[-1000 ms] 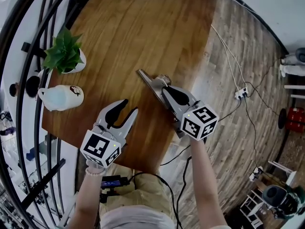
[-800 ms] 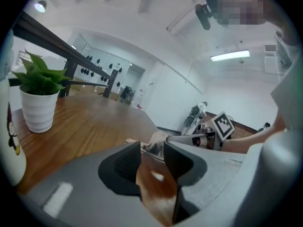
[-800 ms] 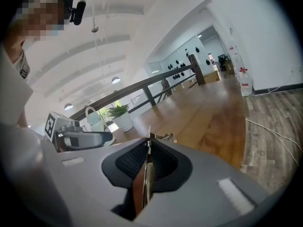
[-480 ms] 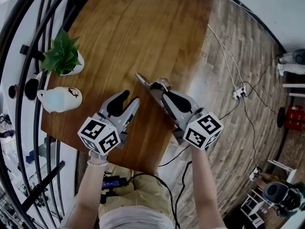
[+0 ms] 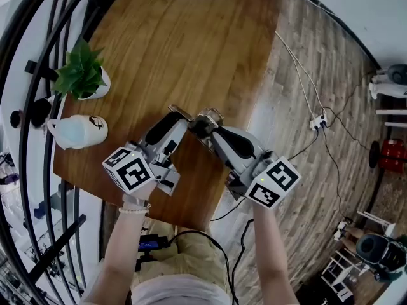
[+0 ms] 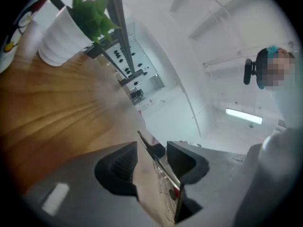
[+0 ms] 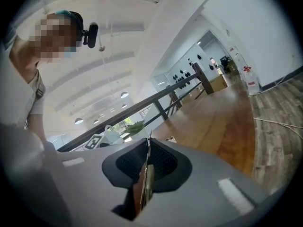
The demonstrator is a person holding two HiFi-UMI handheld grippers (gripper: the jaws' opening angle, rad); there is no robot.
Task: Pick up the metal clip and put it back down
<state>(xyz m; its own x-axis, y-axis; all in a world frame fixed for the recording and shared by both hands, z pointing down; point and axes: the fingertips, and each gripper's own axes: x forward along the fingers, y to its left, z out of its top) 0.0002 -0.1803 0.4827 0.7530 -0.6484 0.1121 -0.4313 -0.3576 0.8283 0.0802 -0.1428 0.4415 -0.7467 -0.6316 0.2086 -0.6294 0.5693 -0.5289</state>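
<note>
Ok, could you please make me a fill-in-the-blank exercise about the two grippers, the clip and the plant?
1. The right gripper is ____ on the clip.
2. The left gripper has the clip ____ its open jaws.
3. The plant stands in a ____ pot.

Missing words: shut; between; white.

Grey left hand-held gripper (image 5: pixel 180 121), right hand-held gripper (image 5: pixel 202 129) — marker cubes (image 5: pixel 130 173), bracelet (image 5: pixel 135 210)

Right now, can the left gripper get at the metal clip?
Probably yes: the metal clip stands between the open jaws of the left gripper, with nothing in the way, while the right gripper grips its other end.
</note>
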